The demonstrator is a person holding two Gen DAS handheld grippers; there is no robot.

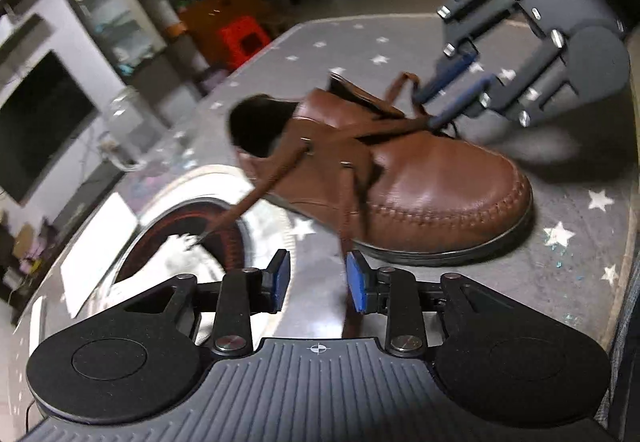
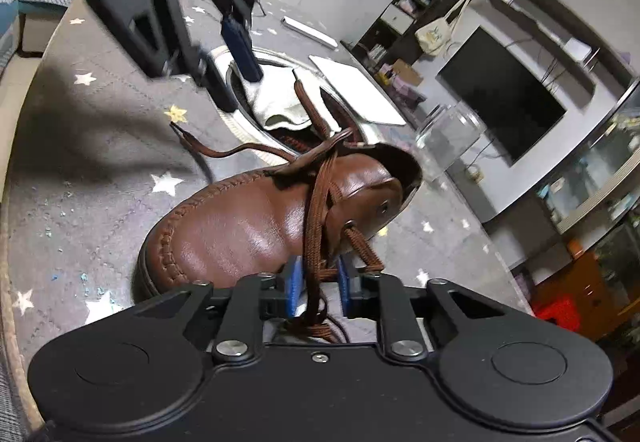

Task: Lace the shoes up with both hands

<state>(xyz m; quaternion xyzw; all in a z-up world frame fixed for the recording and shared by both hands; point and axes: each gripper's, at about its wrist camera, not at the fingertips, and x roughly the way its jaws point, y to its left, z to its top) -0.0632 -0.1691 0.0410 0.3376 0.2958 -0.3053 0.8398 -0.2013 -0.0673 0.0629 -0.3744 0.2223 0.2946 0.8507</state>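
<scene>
Left gripper: blue pads apart, nothing clamped. One run of the brown lace hangs down just beside the right-hand pad; whether it touches the pad cannot be told. A second run slants off to the left, blurred.

Right gripper: blue pads part way apart, with a bundle of lace strands passing between them and back under the gripper body. The pads do not look pressed onto the strands. In the left wrist view this gripper sits at the far side of the shoe, fingertips at the lace crossing.

Shoe: brown leather, one only, upright on its sole, toe towards the near right edge of the table. Lace threaded through at least the side eyelet; strands cross over the tongue; two loose ends trail off towards the table's middle, one tip lying on the star-printed cloth. No finished bow visible.

Also on the table: a round inset with a pale cloth in it, beyond the shoe's heel.

Handling note (judgement): with strands crossed but slack, the scene fits either tightening or forming a knot. For either, each gripper should close on a single strand, well clear of the eyelets, and pull evenly in opposite directions so the shoe does not slide or tip.
</scene>
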